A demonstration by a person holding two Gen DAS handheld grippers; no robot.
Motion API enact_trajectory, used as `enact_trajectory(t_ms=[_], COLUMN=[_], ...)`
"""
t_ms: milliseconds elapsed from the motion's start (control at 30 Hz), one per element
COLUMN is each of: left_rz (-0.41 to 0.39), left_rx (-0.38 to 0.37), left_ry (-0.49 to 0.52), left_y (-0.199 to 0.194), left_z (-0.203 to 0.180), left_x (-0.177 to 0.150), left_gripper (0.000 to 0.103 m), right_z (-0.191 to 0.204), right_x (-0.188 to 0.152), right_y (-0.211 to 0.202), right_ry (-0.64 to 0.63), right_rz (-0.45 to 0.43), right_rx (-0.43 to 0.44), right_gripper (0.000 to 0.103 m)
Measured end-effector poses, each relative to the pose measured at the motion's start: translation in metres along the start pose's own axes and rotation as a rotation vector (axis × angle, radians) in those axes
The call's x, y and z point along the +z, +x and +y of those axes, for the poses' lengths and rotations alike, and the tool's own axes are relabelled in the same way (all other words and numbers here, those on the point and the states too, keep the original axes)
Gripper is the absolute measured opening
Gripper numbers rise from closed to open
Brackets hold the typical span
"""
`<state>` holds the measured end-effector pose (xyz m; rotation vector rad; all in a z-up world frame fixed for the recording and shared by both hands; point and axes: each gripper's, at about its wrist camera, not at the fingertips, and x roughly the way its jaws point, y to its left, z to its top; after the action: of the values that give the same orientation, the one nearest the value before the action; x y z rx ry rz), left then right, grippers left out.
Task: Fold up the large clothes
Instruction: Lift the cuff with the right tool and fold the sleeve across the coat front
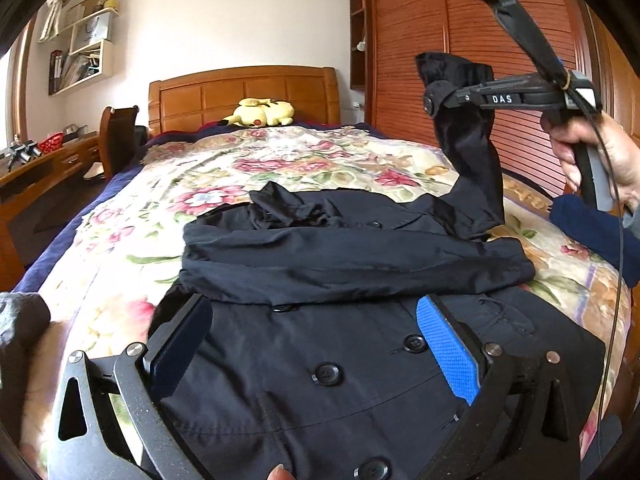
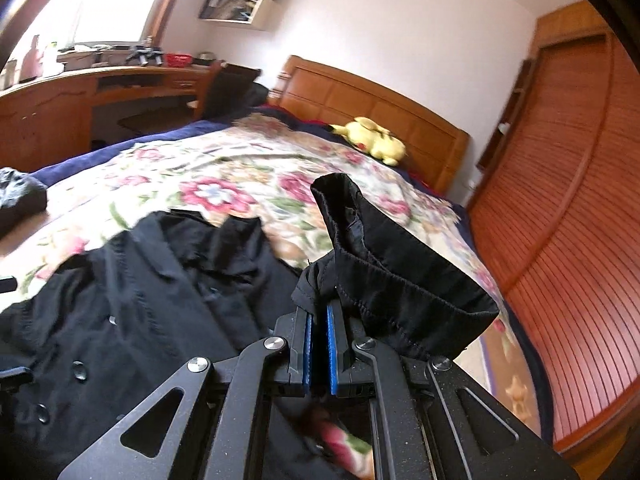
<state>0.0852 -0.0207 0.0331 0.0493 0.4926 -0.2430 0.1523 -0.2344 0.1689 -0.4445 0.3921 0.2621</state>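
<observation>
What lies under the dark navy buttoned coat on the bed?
A floral quilt shows around the dark navy buttoned coat; whatever lies directly beneath the coat is covered.

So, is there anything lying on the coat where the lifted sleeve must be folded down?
Only the other sleeve, already folded across the dark navy buttoned coat. The right hand-held gripper holds the raised dark sleeve; nothing else visible blocks it.
</observation>
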Motion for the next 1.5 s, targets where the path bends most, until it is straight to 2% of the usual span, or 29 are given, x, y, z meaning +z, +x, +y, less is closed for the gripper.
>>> enact_trajectory(t_ms=[267,400,500,700,933,1067,1267,1367,1500], left_rz=[-0.006,-0.003,-0.008,-0.005,0.007,0.013,0.019,0.020,0.026], left_rx=[0.031,0.050,0.067,0.092,0.116,0.120,0.118,0.113,0.109], left_ry=[-0.018,-0.050,-0.070,-0.115,-0.126,-0.123,-0.116,-0.117,-0.111], left_y=[-0.010,-0.012,-0.015,-0.015,-0.012,-0.007,-0.001,0.003,0.009], left_z=[0.024,0.041,0.054,0.073,0.082,0.081,0.074,0.069,0.060], left_x=[-0.005,-0.006,-0.006,-0.007,-0.010,-0.011,-0.010,-0.008,-0.006], left_gripper=[0.102,0.102,0.102,0.102,0.102,0.102,0.102,0.102,0.102], right_z=[0.043,0.058,0.068,0.083,0.092,0.100,0.102,0.101,0.104], right_x=[0.014,0.011,0.000,-0.048,-0.064,-0.068,-0.076,-0.081,-0.088], right_y=[-0.026,-0.022,-0.014,0.021,0.042,0.039,0.029,0.025,0.021], right_ry=[-0.015,-0.019,0.002,0.119,0.173,0.179,0.221,0.219,0.206], right_rz=[-0.047,-0.046,-0.029,0.047,0.085,0.095,0.087,0.097,0.102], right_rx=[0.131,0.193,0.243,0.347,0.365,0.324,0.334,0.285,0.310], right_gripper=[0.006,0.006,0.006,0.006,0.006,0.013,0.026,0.044,0.072])
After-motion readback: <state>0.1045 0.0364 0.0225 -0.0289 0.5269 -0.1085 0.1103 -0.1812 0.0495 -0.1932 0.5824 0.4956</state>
